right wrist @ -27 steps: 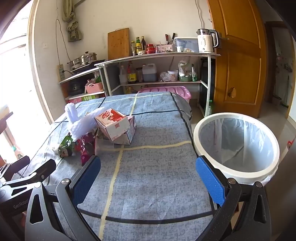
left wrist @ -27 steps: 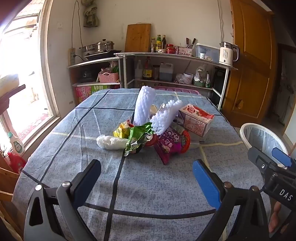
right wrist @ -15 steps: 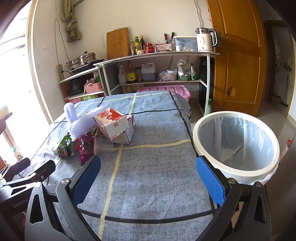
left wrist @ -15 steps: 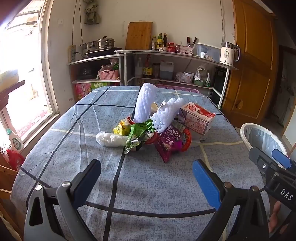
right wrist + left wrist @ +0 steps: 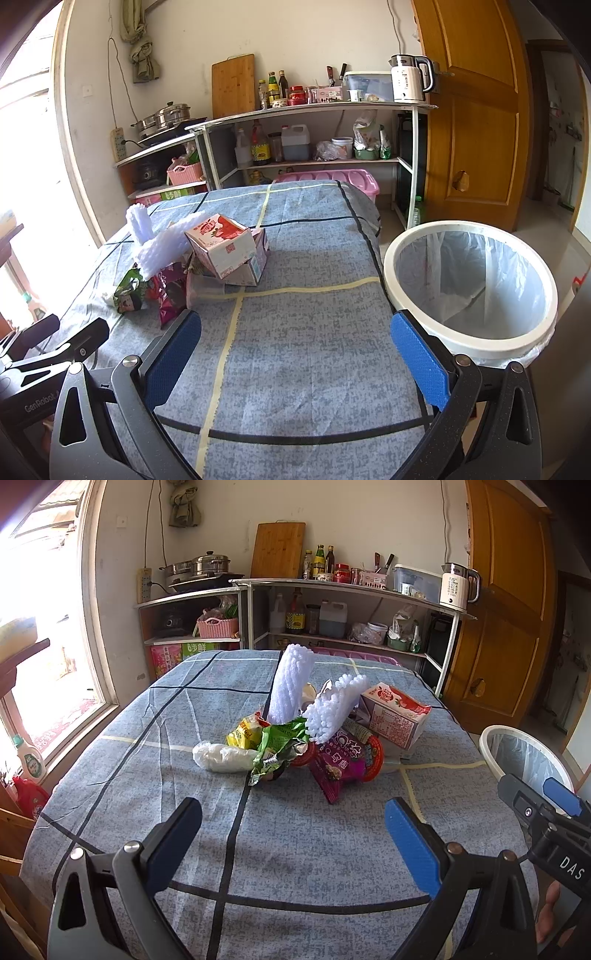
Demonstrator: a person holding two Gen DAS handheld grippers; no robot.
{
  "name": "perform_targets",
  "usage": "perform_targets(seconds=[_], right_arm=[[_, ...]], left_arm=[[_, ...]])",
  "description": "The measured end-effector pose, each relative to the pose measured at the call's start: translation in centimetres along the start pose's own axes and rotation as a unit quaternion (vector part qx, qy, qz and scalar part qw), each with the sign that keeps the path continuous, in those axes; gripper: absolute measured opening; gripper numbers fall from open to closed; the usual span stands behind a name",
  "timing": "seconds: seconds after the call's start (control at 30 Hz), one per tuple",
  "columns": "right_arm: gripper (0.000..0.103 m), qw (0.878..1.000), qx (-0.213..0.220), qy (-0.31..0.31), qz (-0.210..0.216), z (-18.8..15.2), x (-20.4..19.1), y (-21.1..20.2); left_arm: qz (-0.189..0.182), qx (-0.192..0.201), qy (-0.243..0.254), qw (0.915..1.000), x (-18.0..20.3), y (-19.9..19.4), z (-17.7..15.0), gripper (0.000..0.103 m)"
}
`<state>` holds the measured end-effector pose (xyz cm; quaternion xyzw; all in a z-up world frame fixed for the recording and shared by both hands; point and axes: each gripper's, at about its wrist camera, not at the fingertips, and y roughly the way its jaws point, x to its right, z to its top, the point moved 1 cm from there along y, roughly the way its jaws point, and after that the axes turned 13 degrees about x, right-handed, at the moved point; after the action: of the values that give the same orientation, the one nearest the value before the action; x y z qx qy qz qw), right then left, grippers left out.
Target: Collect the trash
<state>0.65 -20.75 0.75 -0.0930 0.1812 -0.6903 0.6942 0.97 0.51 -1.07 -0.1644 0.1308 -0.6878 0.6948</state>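
The left gripper (image 5: 293, 830) hangs over the near part of the table with its 2 blue-padded fingers (image 5: 412, 843) spread wide and nothing between them. The right gripper (image 5: 295, 352) is likewise released, its fingers (image 5: 419, 360) wide apart above bare cloth, gripping nothing.

Ahead of the left gripper, near the middle of the blue checked tablecloth (image 5: 332, 849), lies the trash pile: a crumpled white plastic bag (image 5: 221, 755) on the left, a yellow wrapper (image 5: 243, 734) and a green wrapper (image 5: 279, 749) touching it, a purple snack packet (image 5: 341, 764), 2 white foam nets (image 5: 290, 685) standing up (one tilted right), and a red-and-white carton (image 5: 393, 716) on the pile's right side.

Beside the table's right edge stands a white bin (image 5: 399, 295) lined with a clear bag, just beside the right gripper's outer finger. A shelf unit (image 5: 317, 107) with bottles and a kettle (image 5: 408, 79) lines the far wall.
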Motion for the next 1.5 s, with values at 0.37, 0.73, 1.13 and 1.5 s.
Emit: perform_targets(seconds=[0.37, 0.73, 1.13, 1.5], right_arm=[[0.103, 1.0, -0.001, -0.001, -0.001, -0.03, -0.13, 0.02], [0.103, 1.0, -0.001, -0.001, -0.001, 0.01, -0.1, -0.07], [0.103, 1.0, 0.0, -0.001, -0.001, 0.01, 0.0, -0.12], [0.103, 1.0, 0.0, -0.001, -0.002, 0.01, 0.06, -0.14]], left_arm=[[0.001, -0.002, 0.0, 1.0, -0.02, 0.2, -0.04, 0.101], [0.0, -0.003, -0.001, 1.0, -0.01, 0.23, -0.06, 0.101], [0.003, -0.001, 0.001, 1.0, -0.14, 0.21, -0.14, 0.101], [0.003, -0.003, 0.0, 1.0, -0.21, 0.22, -0.22, 0.101]])
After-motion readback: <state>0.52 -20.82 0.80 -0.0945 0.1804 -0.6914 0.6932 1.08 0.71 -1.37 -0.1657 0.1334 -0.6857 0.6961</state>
